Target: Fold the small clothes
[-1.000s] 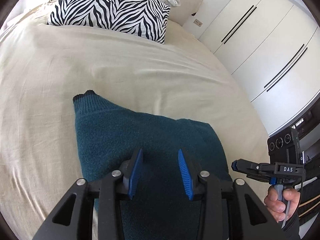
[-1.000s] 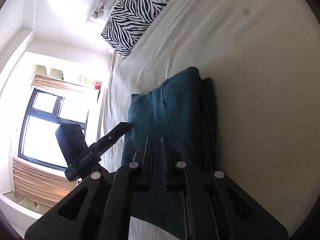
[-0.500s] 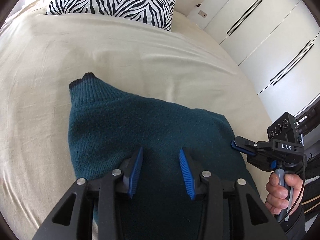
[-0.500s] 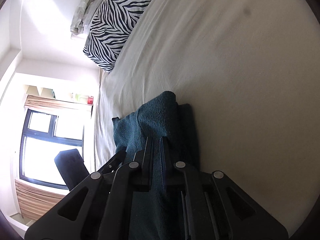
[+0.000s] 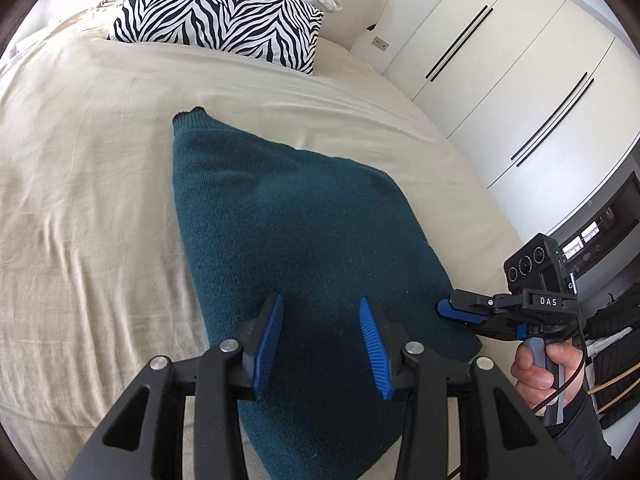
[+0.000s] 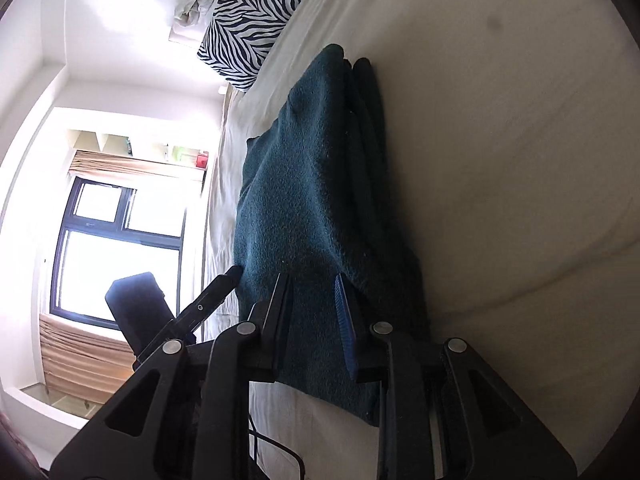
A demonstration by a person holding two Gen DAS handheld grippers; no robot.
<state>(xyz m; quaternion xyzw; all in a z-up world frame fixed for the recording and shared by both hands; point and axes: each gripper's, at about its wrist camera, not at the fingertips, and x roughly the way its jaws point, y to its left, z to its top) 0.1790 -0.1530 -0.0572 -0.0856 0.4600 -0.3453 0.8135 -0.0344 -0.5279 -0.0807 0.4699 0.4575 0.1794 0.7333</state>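
- A dark teal knitted garment (image 5: pixel 296 240) is seen lying on a cream bed sheet (image 5: pixel 88 200), filling the centre and lower middle of the left wrist view; in the right wrist view it runs from the upper middle down to the lower centre of the frame.
- The garment is already gathered into a compact, roughly rectangular block, and stacked layers are shown along its right edge in the right wrist view (image 6: pixel 368 152), so at least one fold is judged to be done.
- A ribbed corner (image 5: pixel 188 116) is left poking out at the upper left of the block.
- The left gripper (image 5: pixel 320 336) is held over the near part of the garment at the bottom centre of the frame; its blue-padded jaws stand parted and are opening, and no cloth is pinched between them.
- The right gripper (image 6: pixel 312 320) is seen at the bottom centre of its own view, and at the right edge of the left wrist view, just beside the near right corner of the garment; its jaws are opening and a gap shows between the pads, with teal fabric behind the gap but not clamped.
- With both grippers free of the cloth, the current fold appears to be finished and released.
- What is left is judged to be small: perhaps the protruding corner tucked in or the block smoothed.
- A zebra-striped pillow (image 5: pixel 224 20) lies well apart at the top of the frame, and white wardrobe doors (image 5: pixel 520 80) fill the upper right.
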